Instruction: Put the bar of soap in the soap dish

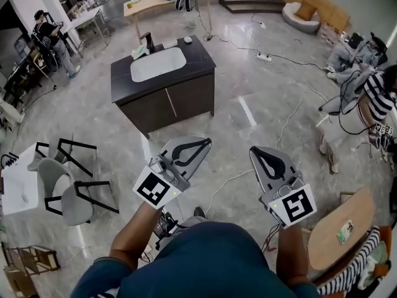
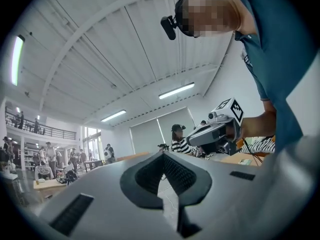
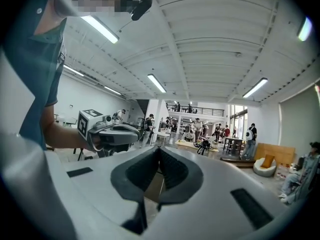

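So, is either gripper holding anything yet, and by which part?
Nothing is held. The left gripper and the right gripper both have their jaws closed on empty air, well short of the sink counter.

left gripper (image 1: 205, 143) and right gripper (image 1: 255, 151) held level side by side, jaws closed, empty.

Grey left gripper (image 1: 203, 143) and grey right gripper (image 1: 254, 149) are flashing black-and-white square markers. At twelve o'clock, the cabinet (image 1: 124, 74) is showing a black top and white basin (image 1: 158, 64), with the grey marbled floor (image 1: 236, 73) gleaming around it.
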`<state>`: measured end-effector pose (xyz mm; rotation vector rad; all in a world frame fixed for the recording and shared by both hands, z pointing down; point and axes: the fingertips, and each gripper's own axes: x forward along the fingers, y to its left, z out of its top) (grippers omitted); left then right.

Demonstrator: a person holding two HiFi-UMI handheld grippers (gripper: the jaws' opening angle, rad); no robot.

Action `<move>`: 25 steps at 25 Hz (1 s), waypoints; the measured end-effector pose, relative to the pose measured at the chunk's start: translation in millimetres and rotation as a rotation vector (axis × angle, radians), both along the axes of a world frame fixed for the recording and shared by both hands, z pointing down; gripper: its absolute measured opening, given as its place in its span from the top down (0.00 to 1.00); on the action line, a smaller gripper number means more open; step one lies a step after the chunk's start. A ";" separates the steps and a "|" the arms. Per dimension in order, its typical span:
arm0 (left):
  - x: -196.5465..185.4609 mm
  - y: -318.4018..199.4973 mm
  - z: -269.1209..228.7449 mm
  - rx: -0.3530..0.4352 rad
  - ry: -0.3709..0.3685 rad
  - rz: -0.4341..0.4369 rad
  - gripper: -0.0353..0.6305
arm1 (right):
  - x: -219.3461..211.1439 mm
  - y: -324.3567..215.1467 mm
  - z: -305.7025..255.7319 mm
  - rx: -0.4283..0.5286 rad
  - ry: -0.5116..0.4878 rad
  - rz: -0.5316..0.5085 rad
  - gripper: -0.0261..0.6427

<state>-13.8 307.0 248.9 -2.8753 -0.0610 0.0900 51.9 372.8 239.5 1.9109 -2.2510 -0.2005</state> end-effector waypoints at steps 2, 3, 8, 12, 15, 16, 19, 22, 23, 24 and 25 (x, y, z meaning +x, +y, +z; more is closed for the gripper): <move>1.5 -20.5 0.1 -0.001 -0.003 0.017 0.94 | 1.7 -22.3 -0.9 0.001 0.000 0.015 0.94; 2.2 -30.5 0.4 -0.002 -0.004 0.022 0.94 | 2.7 -32.7 -1.7 0.003 0.001 0.022 0.94; 8.4 -72.2 4.1 -0.017 -0.005 0.028 0.94 | 13.1 -73.9 -1.5 -0.002 -0.002 0.040 0.94; 17.3 -95.6 8.1 -0.018 -0.014 0.019 0.94 | 25.5 -98.2 -0.5 -0.011 0.001 0.032 0.94; 29.1 -112.2 10.0 -0.022 -0.014 0.003 0.94 | 40.5 -116.9 3.2 -0.017 -0.004 0.017 0.94; 33.9 -118.3 11.1 -0.018 -0.018 -0.005 0.94 | 46.6 -124.0 4.6 -0.016 -0.006 0.009 0.94; 49.9 -136.9 12.5 -0.024 -0.023 -0.043 0.94 | 65.1 -143.9 6.9 -0.012 -0.013 -0.023 0.94; 71.9 -154.8 11.9 -0.019 -0.029 -0.075 0.94 | 89.1 -162.2 7.0 -0.003 -0.018 -0.053 0.94; 80.8 -162.0 12.0 -0.017 -0.028 -0.088 0.94 | 98.9 -169.6 8.4 -0.003 -0.020 -0.063 0.94; 89.9 -169.6 11.6 -0.020 -0.022 -0.104 0.95 | 109.2 -177.5 9.6 -0.005 -0.021 -0.075 0.94; 99.0 -177.1 10.6 -0.025 -0.011 -0.123 0.94 | 119.4 -185.3 9.9 -0.007 -0.019 -0.091 0.94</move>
